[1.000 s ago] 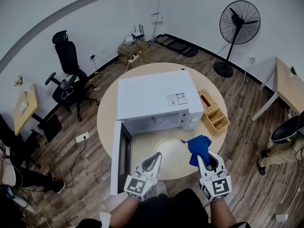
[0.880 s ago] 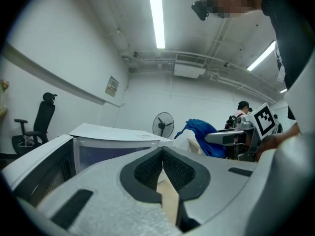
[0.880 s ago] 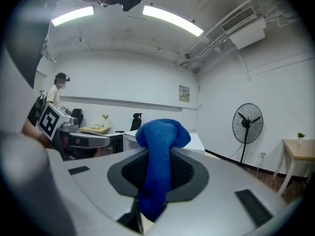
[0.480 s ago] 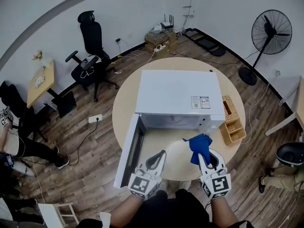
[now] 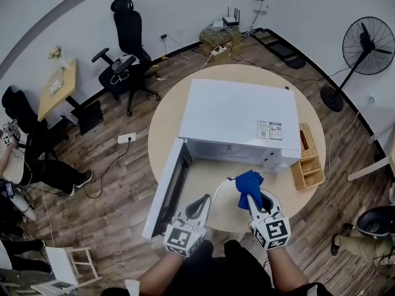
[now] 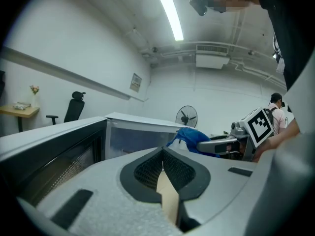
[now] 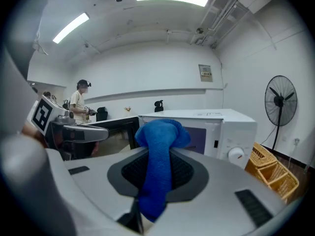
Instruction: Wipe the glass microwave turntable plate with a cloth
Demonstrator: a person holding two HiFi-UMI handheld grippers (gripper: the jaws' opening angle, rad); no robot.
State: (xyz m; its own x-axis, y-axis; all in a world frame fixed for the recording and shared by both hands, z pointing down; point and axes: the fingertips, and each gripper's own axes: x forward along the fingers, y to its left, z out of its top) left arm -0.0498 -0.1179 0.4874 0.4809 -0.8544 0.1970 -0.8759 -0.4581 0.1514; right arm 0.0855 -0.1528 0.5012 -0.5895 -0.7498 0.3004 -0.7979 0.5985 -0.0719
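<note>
The glass turntable plate [image 5: 227, 213] lies on the round table in front of the white microwave [image 5: 237, 119], whose door [image 5: 166, 190] hangs open to the left. My right gripper [image 5: 250, 196] [image 7: 157, 154] hovers over the plate's right part, shut on a blue cloth [image 5: 249, 181] [image 7: 160, 132] that bunches up past its tips. My left gripper [image 5: 204, 201] [image 6: 162, 154] sits at the plate's left rim with its jaws shut and nothing visible between them. The left gripper view shows the cloth [image 6: 189, 135] to its right, and the plate does not show in either gripper view.
A wicker basket [image 5: 307, 159] stands on the table [image 5: 162, 125] right of the microwave. Around the table are a standing fan [image 5: 370, 39], an office chair [image 5: 126, 23], a small desk [image 5: 57, 86], floor cables and a seated person [image 5: 24, 165] at the left.
My right gripper has carried the blue cloth a little left, closer to the left gripper. The head view has swung, shifting the room in frame. The left gripper has kept its place.
</note>
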